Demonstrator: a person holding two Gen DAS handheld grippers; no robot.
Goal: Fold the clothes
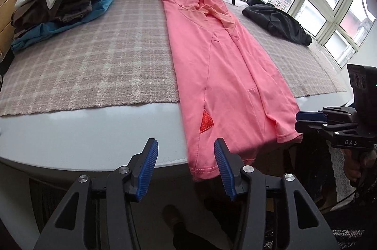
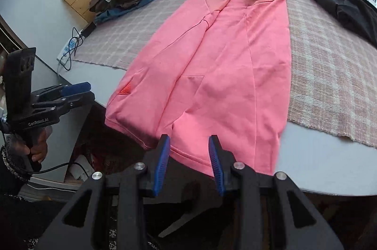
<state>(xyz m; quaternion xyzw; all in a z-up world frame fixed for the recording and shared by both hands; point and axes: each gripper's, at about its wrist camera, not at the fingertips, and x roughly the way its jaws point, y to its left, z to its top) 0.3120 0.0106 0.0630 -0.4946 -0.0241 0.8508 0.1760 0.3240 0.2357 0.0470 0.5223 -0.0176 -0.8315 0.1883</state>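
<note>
1. Shirt [image 1: 226,75]: pink, both long sides already folded in to a narrow strip, lying lengthwise ahead of both sets of jaws. Collar end far, on the plaid mat [image 1: 94,61]; hem end near, on bare grey bench [image 1: 94,132], with the hem drooping just over the bench edge.
2. Left gripper [image 1: 186,165]: jaws open, nothing between the pads. Hem's left corner sits just inside the right-hand pad, at most brushing it; no pinch.
3. Right gripper [image 2: 189,160]: jaws partly open, not pinching. Hem edge lies just ahead of and between the pads, near the strip's right half. In the left wrist view the same gripper sits just off the hem's right corner, apart from the cloth.
4. Step, my read: side folds done, both hands lining up on the hem for the lengthwise fold, hem toward collar.
5. Next move calls for: each set of jaws closing on one hem corner through all layers, since the folded-in flaps will splay if only the top layer is caught. Then lift both corners together and carry them away from the jaws toward the collar, keeping the hem taut and square.
6. Risk: the overhanging hem could slip off the edge before the pinch lands.
7. Elsewhere: folded stack [image 1: 61,2] far left of the left jaws, dark garment [image 1: 278,21] far right; both well clear of the shirt.
</note>
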